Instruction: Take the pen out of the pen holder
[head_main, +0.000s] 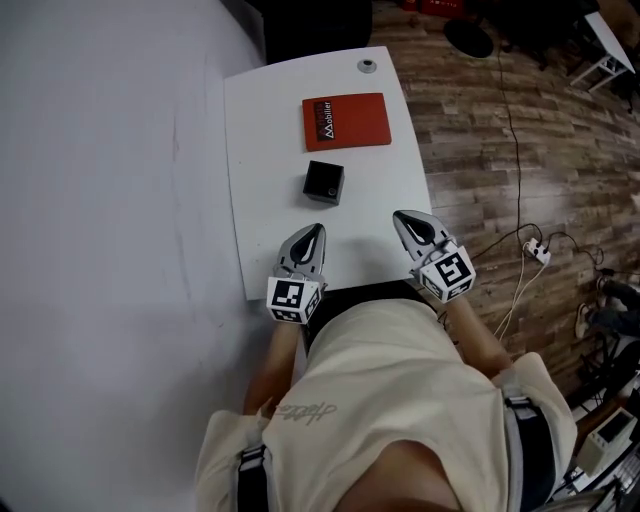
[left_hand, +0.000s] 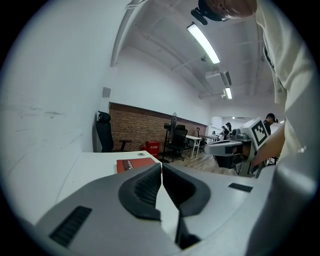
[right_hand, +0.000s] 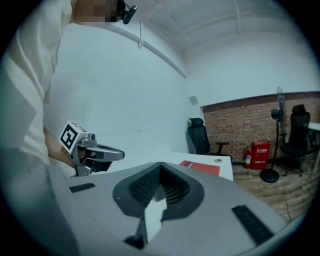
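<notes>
The pen holder (head_main: 323, 182), a small black box, stands near the middle of the white tabletop (head_main: 260, 200), just in front of a red book (head_main: 346, 121). The pen itself can't be made out from above (too small or sunk inside the holder), so I take it to be in there and the task not yet started.

Both grippers hang over the near edge of the tabletop, well short of the holder. The left gripper (head_main: 314, 232) is at the left and the right gripper (head_main: 402, 217) at the right, each pointing roughly toward the far end. In its own view the left gripper's fingers (left_hand: 144, 189) are clenched tip to tip with nothing between them. The right gripper view shows the same: its 2 tips meet and grasp nothing.

This looks like a ready pose. The 2 tools flank the holder's line so either can go in, probably 1 to steady the box and 1 to pull the pen. Whichever takes the pen must first spread its fingers, then come over the holder's open top. The box looks light and could tip or slide if tugged sideways.
</notes>
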